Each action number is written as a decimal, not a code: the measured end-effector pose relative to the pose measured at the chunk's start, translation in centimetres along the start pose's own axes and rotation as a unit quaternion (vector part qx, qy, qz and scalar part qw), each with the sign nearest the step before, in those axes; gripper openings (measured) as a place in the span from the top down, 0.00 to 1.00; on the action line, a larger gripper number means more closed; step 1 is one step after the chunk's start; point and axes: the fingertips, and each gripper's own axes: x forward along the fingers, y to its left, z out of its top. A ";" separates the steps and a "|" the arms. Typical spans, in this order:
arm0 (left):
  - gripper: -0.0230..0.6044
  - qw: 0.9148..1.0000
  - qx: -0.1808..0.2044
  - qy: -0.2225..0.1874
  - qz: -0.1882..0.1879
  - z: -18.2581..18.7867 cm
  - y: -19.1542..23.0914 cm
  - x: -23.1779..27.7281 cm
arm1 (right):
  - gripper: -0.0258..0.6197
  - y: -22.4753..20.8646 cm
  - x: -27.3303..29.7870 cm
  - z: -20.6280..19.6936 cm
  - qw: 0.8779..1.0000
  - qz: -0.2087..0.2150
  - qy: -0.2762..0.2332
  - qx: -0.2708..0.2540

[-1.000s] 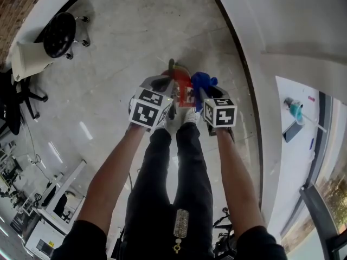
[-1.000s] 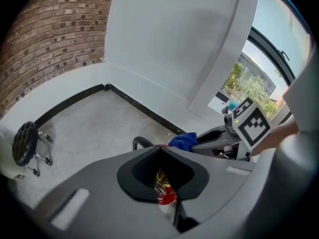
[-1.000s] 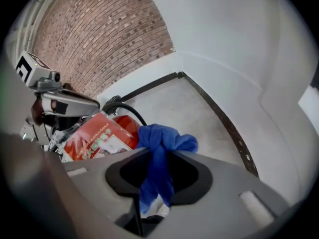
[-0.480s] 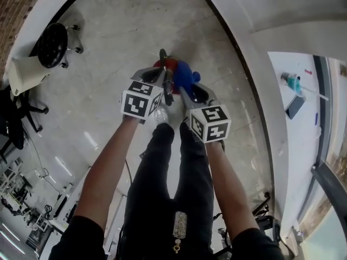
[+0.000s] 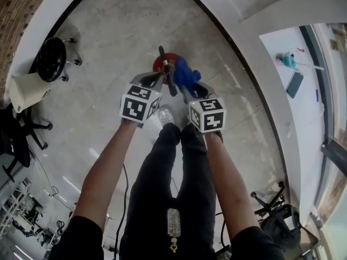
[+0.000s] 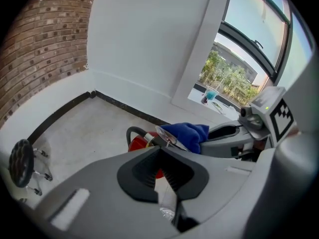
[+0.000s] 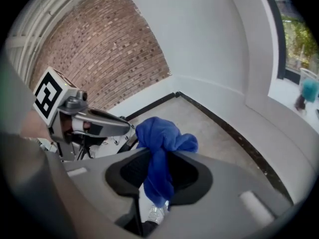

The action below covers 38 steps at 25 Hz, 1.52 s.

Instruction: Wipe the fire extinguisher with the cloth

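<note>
**Wiping under way, judged unfinished.** Your right gripper (image 7: 158,169) is clamped on the bunched blue cloth (image 7: 160,133), held at the head of the red extinguisher (image 5: 161,63). The extinguisher stands on the floor just ahead of your feet. Your left gripper (image 6: 160,151) has its jaws fully together at the extinguisher's top; whether they pinch its handle is unclear. The body below probably remains to be wiped. A stool (image 5: 51,58) stands well apart, and only the black hose (image 6: 129,133) crowds the cloth.

Grey floor (image 5: 119,26) meets a brick wall (image 6: 45,39) and a white wall (image 6: 144,39) with a window (image 6: 239,68); a black stool (image 5: 51,58) stands nearby.
</note>
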 end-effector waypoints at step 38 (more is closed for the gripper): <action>0.96 0.998 -0.045 -0.028 0.017 -1.1 -0.6 -0.4 | 0.80 -1.6 4.9 1.2 0.992 0.091 0.024 -0.081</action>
